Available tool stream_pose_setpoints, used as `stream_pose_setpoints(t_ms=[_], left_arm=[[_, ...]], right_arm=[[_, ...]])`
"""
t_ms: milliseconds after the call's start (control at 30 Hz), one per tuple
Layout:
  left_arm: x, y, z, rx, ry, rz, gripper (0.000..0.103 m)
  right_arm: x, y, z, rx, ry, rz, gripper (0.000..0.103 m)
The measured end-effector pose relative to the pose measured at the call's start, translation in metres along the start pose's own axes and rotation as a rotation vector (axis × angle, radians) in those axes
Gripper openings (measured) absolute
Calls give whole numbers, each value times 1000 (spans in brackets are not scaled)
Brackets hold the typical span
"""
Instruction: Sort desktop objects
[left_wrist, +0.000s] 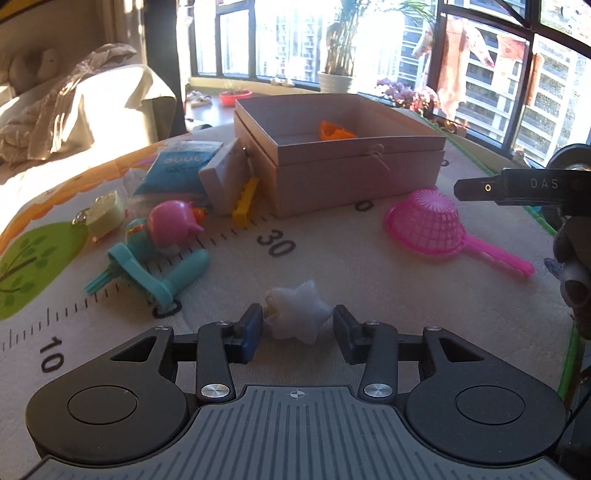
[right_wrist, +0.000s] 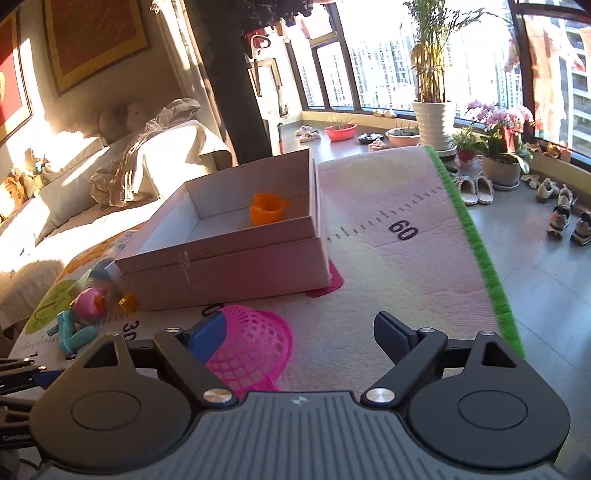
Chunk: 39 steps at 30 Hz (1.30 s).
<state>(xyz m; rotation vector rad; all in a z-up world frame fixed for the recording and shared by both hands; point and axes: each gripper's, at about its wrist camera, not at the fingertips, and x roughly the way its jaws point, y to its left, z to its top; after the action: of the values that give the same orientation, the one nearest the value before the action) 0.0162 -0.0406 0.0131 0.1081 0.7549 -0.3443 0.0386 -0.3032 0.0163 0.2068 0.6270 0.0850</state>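
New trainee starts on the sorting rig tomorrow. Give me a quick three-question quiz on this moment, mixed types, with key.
1. True or false: the box is empty.
2. Which thing is the left gripper shut on? A pink strainer, B white star, C yellow block.
3. Fill in: the right gripper has its jaws ___.
Key: 1 false, an orange toy lies in it; 2 B; 3 open.
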Motion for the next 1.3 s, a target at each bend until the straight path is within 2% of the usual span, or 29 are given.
stream_pose_setpoints(t_ms=[67, 133, 200, 267, 433, 567, 700, 833, 933, 1000, 1100, 1167, 1200, 1300], left_arm=[[-2, 3, -3, -8, -11, 20, 64], [0, 7, -4, -26, -15, 37, 73], [1, 10, -6, -42, -15, 44, 75], [-1, 10, -7, -39, -22, 52, 82], [-1, 8, -11, -29, -31, 55, 87], [-1, 7, -11, -23, -27, 55, 91], [-2, 5, -12, -19, -21, 59, 92], [-3, 0, -10, -12, -14, 26, 92], [1, -9, -4, 11, -21, 2, 91], [8, -13, 0, 19, -17, 0, 85], [12, -17, 5, 26, -21, 14, 70], [11, -17, 6, 25, -23, 12, 50], [10, -15, 6, 22, -21, 11, 46], [6, -10, 3, 15, -16, 23, 46]], right_arm=[[0, -4, 1, -19, -1, -68, 87], [2, -6, 1, -47, 11, -139, 76], [4, -7, -2, -64, 41, -169, 61], [5, -6, -7, -75, 69, -164, 61], [-1, 14, -23, -121, 97, -105, 61], [-4, 38, -29, -138, 118, -6, 69], [-6, 56, -34, -166, 132, 97, 71], [-10, 59, -32, -169, 96, 85, 76], [-10, 47, -27, -130, 85, 47, 77], [-10, 38, -25, -104, 84, 23, 77], [-11, 28, -23, -83, 79, 1, 79], [-12, 24, -23, -79, 73, -8, 80], [-12, 23, -23, -77, 72, -9, 80], [-11, 23, -23, -77, 67, -4, 82]])
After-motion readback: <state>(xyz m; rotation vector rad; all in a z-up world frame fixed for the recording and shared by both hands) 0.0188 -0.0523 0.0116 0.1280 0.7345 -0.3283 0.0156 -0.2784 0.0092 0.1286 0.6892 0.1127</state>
